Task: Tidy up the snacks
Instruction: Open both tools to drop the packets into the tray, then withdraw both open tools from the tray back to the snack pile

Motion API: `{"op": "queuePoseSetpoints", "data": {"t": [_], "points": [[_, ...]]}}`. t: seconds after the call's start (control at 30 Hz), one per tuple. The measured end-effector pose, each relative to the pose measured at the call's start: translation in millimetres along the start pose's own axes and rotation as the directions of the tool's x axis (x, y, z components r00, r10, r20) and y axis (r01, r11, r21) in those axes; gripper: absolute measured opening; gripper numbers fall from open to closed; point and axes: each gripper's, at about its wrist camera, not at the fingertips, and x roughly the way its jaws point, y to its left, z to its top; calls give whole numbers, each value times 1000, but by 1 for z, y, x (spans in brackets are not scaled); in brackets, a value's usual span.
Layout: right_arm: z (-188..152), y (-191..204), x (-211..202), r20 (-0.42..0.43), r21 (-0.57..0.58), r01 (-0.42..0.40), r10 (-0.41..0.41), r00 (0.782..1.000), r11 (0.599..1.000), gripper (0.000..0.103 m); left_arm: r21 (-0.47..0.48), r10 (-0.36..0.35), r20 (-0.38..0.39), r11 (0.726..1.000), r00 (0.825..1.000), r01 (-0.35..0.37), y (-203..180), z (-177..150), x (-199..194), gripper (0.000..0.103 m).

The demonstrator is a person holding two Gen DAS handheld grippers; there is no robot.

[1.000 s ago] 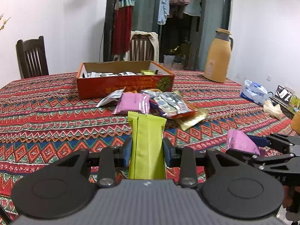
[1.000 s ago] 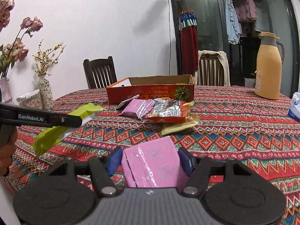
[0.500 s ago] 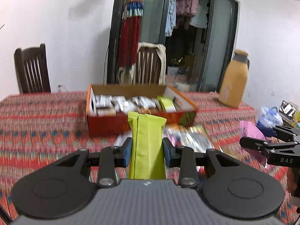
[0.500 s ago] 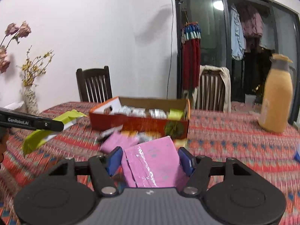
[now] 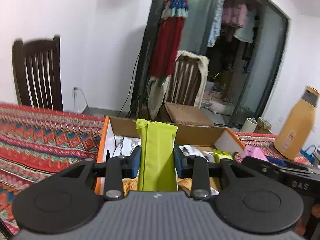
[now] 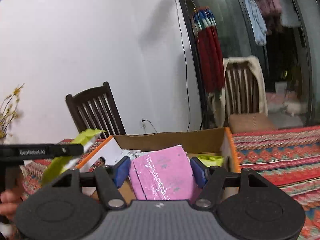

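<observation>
My left gripper (image 5: pixel 157 161) is shut on a lime green snack packet (image 5: pixel 157 156) and holds it over the near side of the orange cardboard box (image 5: pixel 103 140). My right gripper (image 6: pixel 160 170) is shut on a pink snack packet (image 6: pixel 162 175), also over the box (image 6: pixel 230 140). The box holds silver and green packets (image 5: pixel 222 154). In the left wrist view the right gripper with the pink packet (image 5: pixel 254 153) is at the right. In the right wrist view the left gripper (image 6: pixel 60 150) with the green packet (image 6: pixel 58 165) is at the left.
The table carries a red patterned cloth (image 5: pixel 40 132). A tan thermos jug (image 5: pixel 298 124) stands at the right. Wooden chairs (image 5: pixel 38 74) stand behind the table, one draped with cloth (image 5: pixel 188 84). Dried flowers (image 6: pixel 10 108) are at the far left.
Both grippers have moved forward from near the table's front, past the loose packets, to above the box, each still holding its packet.
</observation>
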Motion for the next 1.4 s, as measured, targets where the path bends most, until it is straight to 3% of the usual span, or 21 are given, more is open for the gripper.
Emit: {"op": "queuePoseSetpoints", "data": {"t": [0.17, 0.23, 0.27, 0.3, 0.43, 0.57, 0.67, 0.9, 1.03, 1.23, 1.4], "points": [[4, -13, 57, -39, 155, 41, -35, 999, 987, 67, -44, 17, -58, 999, 998, -19, 12, -11, 40, 35], [0, -14, 67, -27, 181, 55, -50, 998, 982, 74, -36, -14, -23, 999, 1000, 14, 7, -22, 46, 61], [-3, -13, 70, -16, 184, 61, -59, 998, 981, 80, -9, -33, -27, 999, 999, 33, 1, -28, 49, 82], [-6, -12, 73, -30, 165, 69, -65, 997, 984, 81, 29, -43, -41, 999, 998, 44, -5, -30, 49, 85], [-9, -12, 77, -32, 143, 82, -79, 996, 986, 86, 78, -50, -5, 996, 999, 50, -14, -30, 41, 91], [-5, -11, 65, -6, 148, 89, -90, 996, 985, 86, 12, -7, 4, 1000, 1000, 7, -2, -20, 26, 91], [1, -3, 41, 32, 117, 78, -82, 996, 990, 87, -13, -5, 13, 1000, 1000, 6, 2, -7, 2, 91], [-20, 13, -47, 29, -1, 97, -97, 995, 995, 90, 114, -54, 76, 992, 996, 45, -3, -21, -97, 96], [-42, 40, -105, 30, -109, 116, -114, 993, 987, 92, 171, -83, 92, 983, 992, 66, -14, -51, -159, 98], [-87, 81, -186, 62, -193, 122, -112, 992, 973, 97, 129, -90, 50, 988, 995, 83, -24, -119, -221, 101], [-133, 108, -225, 32, -259, 127, -123, 992, 957, 97, 98, -93, 27, 991, 995, 90, -30, -169, -262, 103]]}}
